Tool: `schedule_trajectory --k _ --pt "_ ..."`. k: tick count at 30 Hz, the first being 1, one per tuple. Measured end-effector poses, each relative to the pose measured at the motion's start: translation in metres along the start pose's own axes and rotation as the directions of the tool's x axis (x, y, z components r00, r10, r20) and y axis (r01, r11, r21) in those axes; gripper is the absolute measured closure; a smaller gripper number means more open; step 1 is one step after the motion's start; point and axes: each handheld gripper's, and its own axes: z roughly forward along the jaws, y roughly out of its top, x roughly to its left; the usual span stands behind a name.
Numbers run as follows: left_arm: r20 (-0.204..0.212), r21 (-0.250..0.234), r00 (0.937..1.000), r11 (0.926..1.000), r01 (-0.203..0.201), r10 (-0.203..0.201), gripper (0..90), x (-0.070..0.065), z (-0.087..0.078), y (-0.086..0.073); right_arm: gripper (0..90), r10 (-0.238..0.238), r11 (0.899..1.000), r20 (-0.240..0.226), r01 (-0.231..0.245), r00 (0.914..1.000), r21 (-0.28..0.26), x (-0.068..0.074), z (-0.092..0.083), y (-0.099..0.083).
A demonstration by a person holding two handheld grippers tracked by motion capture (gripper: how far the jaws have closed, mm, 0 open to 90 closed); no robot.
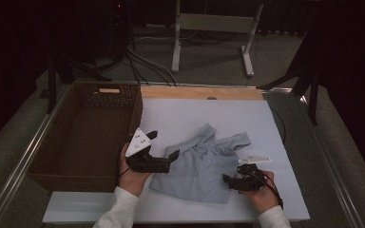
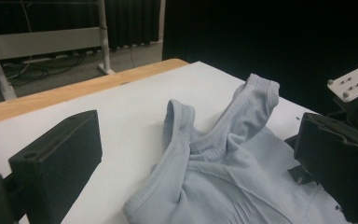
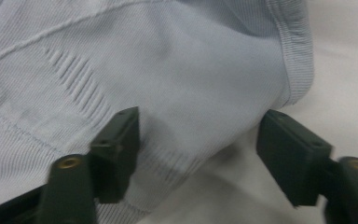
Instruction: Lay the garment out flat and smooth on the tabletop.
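A pale blue shirt [image 1: 204,161] lies crumpled on the white table [image 1: 195,114], its collar and one sleeve raised toward the far side. My left gripper [image 1: 163,145] is open at the shirt's left edge, its jaws wide apart on either side of the collar end of the shirt [image 2: 223,177]. My right gripper [image 1: 232,175] is at the shirt's near right corner. In the right gripper view the right gripper [image 3: 198,140] is open, and the hemmed edge of the shirt [image 3: 168,70] lies between its jaws, one jaw over the cloth and the other over bare table.
A brown wicker basket [image 1: 138,111] stands to the left of the table, right beside my left hand. A wooden strip [image 1: 199,92] runs along the table's far edge. Beyond it are a metal frame [image 1: 214,23] and cables on the floor.
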Motion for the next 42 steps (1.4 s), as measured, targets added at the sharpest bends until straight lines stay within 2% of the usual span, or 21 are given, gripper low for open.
schedule_trajectory --k 2,3,4,6,7,8,9,12,16,21,42 --pt "-0.008 0.003 1.0000 1.0000 -0.003 0.003 1.8 0.000 0.000 -0.001 44.0 0.013 1.000 -0.013 -0.013 0.9998 -0.003 -0.002 -0.001 0.000" --pt "-0.008 0.003 1.0000 1.0000 -0.003 0.003 1.8 0.000 0.000 -0.001 44.0 0.013 1.000 -0.013 -0.013 0.9998 -0.003 -0.002 -0.001 0.000" --pt "-0.009 0.003 1.0000 1.0000 -0.003 0.003 1.9 0.000 0.001 -0.001 51.0 0.021 1.000 -0.014 -0.021 0.9997 -0.003 -0.002 -0.002 0.000" --pt "-0.010 0.008 0.9999 1.0000 -0.004 0.004 1.9 0.000 0.001 -0.002 54.3 0.023 1.000 -0.012 -0.023 0.9997 -0.006 -0.003 -0.003 0.000" --pt "-0.010 0.008 0.9999 1.0000 -0.004 0.004 1.9 0.000 0.002 -0.002 63.5 0.030 1.000 -0.035 -0.031 0.9989 -0.007 -0.003 -0.004 0.000" --pt "-0.009 0.010 0.9999 0.9999 -0.005 0.005 1.9 0.000 0.002 -0.002 67.2 0.030 0.999 -0.035 -0.031 0.9989 -0.011 -0.003 -0.004 -0.001" --pt "-0.012 0.013 0.9999 0.9999 -0.008 0.008 1.9 -0.001 0.003 -0.003 67.2 0.030 0.999 -0.035 -0.031 0.9989 -0.011 -0.003 -0.004 -0.001" --pt "-0.008 0.014 0.9999 0.9999 -0.008 0.008 2.0 -0.001 0.003 -0.003 82.4 0.017 1.000 -0.036 -0.018 0.9992 -0.021 -0.003 -0.006 0.000" --pt "-0.006 0.018 0.9999 0.9998 -0.009 0.009 2.2 -0.002 0.005 -0.004 84.7 0.007 1.000 -0.045 -0.007 0.9990 -0.021 -0.005 -0.009 0.000" --pt "-0.002 0.015 1.0000 0.9999 -0.006 0.006 2.4 -0.002 0.005 -0.005 85.0 0.005 1.000 -0.031 -0.006 0.9995 -0.027 -0.008 -0.013 0.001" --pt "0.003 0.034 1.0000 0.9994 0.003 -0.003 5.6 -0.004 0.014 -0.012 85.3 0.046 0.998 0.019 -0.045 0.9988 -0.051 -0.030 -0.025 -0.003"
